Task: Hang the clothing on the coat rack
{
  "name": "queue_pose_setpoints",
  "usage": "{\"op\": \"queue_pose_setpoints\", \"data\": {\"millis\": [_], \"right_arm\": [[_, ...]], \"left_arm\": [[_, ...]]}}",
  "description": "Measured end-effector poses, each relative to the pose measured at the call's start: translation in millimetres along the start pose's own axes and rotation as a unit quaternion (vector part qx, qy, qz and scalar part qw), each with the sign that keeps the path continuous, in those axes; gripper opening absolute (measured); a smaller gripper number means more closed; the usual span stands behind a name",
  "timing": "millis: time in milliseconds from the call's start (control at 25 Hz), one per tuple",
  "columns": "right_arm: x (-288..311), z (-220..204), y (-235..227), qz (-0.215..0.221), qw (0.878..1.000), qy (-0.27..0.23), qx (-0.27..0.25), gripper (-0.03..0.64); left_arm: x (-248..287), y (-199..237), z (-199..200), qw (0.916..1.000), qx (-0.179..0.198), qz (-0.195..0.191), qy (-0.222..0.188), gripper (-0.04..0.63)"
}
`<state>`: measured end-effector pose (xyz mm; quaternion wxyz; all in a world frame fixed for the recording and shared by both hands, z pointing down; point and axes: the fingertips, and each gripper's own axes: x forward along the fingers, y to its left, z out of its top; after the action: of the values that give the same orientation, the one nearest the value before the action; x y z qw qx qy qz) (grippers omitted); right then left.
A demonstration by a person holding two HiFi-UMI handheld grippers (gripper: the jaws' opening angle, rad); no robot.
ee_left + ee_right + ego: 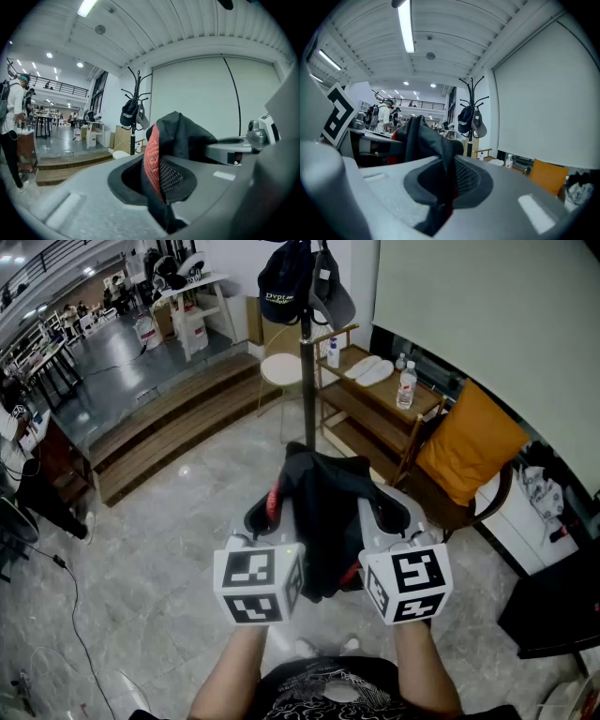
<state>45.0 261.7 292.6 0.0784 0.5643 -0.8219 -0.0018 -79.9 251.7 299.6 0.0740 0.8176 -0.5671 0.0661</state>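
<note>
— While both claws are pinching cloth, which step is the person working on?

— The carrying, I'd judge. The left claw (265,519) and the right claw (388,514) are each clamping a fold of the black garment with a red mesh lining (323,507). It is hanging bunched between them, in the air in front of the person's chest.

— And the rack?

— The tall black coat rack (307,381) is standing ahead, well apart from the garment. Its top hooks are already carrying a dark navy cap (283,282) and a grey cap (335,298).

— So what is the next move asking for?

— Probably stepping closer, lifting the garment high and finding a free hook. The collar or a loop would need opening out between the claws, since the cloth is bunching up. I cannot tell which hooks are free.

— What is lying around them?

— No surface is bearing the garment. A pale polished stone floor (178,559) is spreading below it. A round white stool (279,369) is standing just beside the rack's pole. To the right, a wooden shelf unit (361,413) is holding a clear plastic bottle (406,385), and near it a chair is carrying an orange cushion (469,442). Wooden steps (178,423) are leading up to a workshop area with a white surface (202,282), where a person in a white top (13,105) is standing.
</note>
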Motion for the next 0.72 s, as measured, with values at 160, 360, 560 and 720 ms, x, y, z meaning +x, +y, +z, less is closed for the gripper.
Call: {"op": "queue_pose_setpoints", "data": {"millis": [160, 360, 560, 720], "right_arm": [[2, 1, 6, -0.005, 1.0, 0.003, 0.004, 0.026], [4, 3, 12, -0.012, 1.0, 0.001, 0.006, 0.026], [9, 2, 17, -0.009, 1.0, 0.004, 0.008, 0.026], [16, -1, 15, -0.004, 1.0, 0.007, 0.012, 0.026]], "left_arm": [[-1, 9, 5, 0.9999, 0.005, -0.002, -0.011, 0.031], [-1, 18, 7, 0.9998, 0.006, -0.007, -0.016, 0.031], [0, 24, 6, 0.9999, 0.003, -0.007, -0.012, 0.029], [6, 27, 2, 1.0, -0.002, -0.005, -0.004, 0.029]]}}
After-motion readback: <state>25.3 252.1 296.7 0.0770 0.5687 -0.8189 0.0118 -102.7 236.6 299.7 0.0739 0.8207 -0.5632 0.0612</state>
